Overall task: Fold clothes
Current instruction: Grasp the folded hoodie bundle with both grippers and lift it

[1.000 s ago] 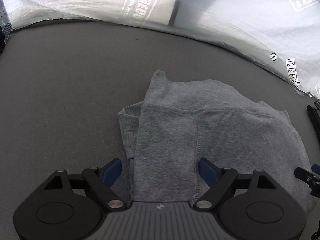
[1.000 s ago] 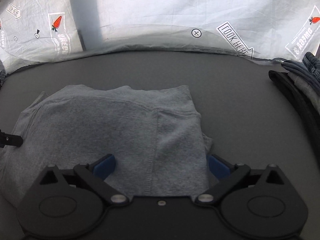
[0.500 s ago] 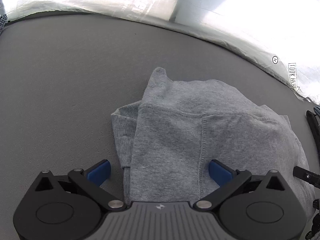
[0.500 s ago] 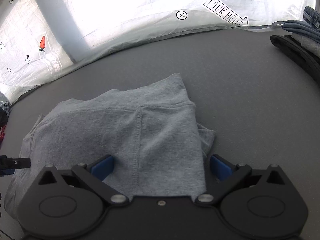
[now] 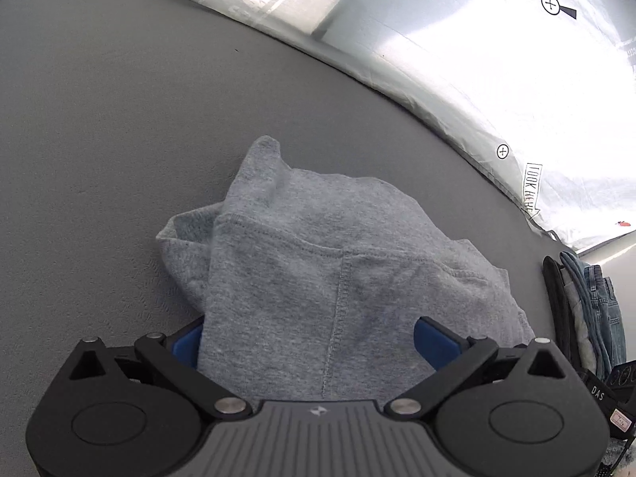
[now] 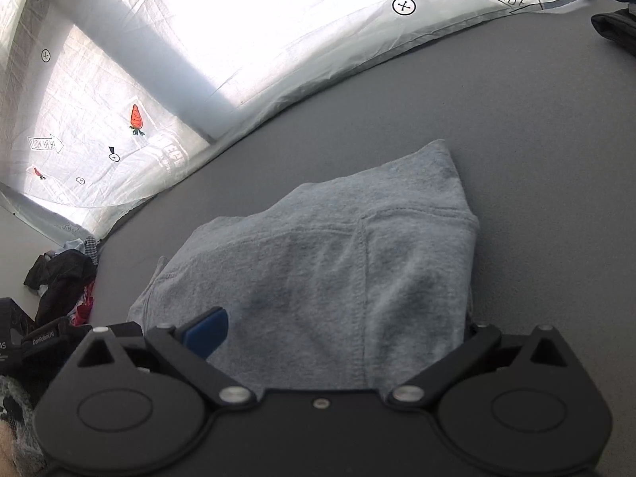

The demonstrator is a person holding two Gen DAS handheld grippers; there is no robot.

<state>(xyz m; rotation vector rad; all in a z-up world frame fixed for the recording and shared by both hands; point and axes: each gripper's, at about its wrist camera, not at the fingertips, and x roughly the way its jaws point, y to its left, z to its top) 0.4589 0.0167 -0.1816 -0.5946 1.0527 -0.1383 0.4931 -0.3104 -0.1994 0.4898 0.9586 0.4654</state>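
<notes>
A folded grey sweatshirt-like garment (image 5: 338, 278) lies on the dark grey surface (image 5: 119, 139) and also shows in the right wrist view (image 6: 338, 270). My left gripper (image 5: 310, 342) is open, its blue pads wide apart on either side of the garment's near left end; the cloth passes over the left pad. My right gripper (image 6: 338, 334) is open at the garment's near right end; its left blue pad (image 6: 206, 332) shows, the right pad is hidden under the cloth. The garment's near edge looks raised over both grippers.
A stack of folded dark and denim clothes (image 5: 580, 310) sits to the right, also at the top right of the right wrist view (image 6: 614, 28). A heap of loose dark clothes (image 6: 63, 274) lies at the left. A white printed sheet (image 6: 278, 39) borders the far edge.
Both grippers have tilted and risen with the garment's near edge draped over them; the views have rolled outward. The jaws stay wide open. The garment's far part stays on the surface.
</notes>
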